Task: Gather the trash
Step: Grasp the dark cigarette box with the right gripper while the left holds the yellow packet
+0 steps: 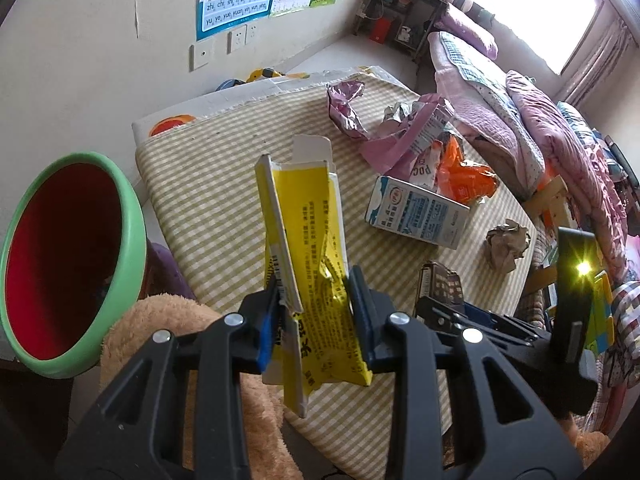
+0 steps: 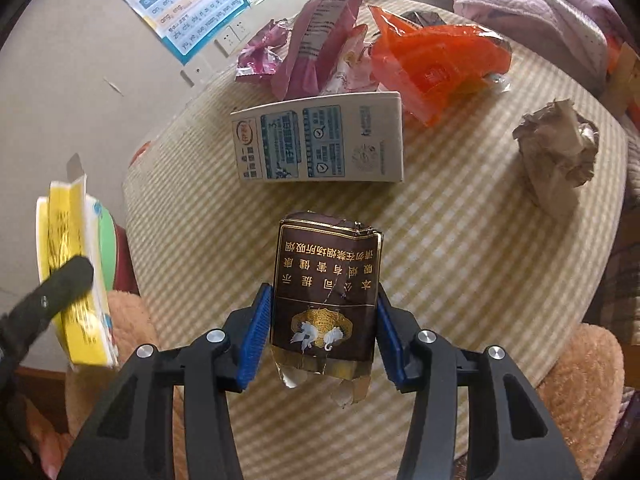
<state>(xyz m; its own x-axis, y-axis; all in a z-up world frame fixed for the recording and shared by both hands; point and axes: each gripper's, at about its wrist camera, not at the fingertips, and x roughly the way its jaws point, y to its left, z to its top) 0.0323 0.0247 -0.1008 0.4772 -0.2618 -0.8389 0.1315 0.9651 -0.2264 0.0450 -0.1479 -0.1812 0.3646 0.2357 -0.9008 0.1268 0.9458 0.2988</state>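
Jaws, left: left gripper (image 1: 316, 312) clamped on a flattened yellow carton (image 1: 308, 248), raised above the desk (image 1: 200, 160).
Jaws, right: right gripper (image 2: 320, 332) closed on a crumpled brown cigarette pack (image 2: 326, 292) — torn at its lower end.
Bin: green-rimmed red bin (image 1: 72, 264) just beside the desk, on the left gripper's side.
Done: two pieces in hand, neither binned yet.
Left: milk carton (image 2: 320, 140), orange wrapper (image 2: 432, 60), pink wrappers (image 2: 312, 36), paper ball (image 2: 556, 148) — all lying on the checked cloth.
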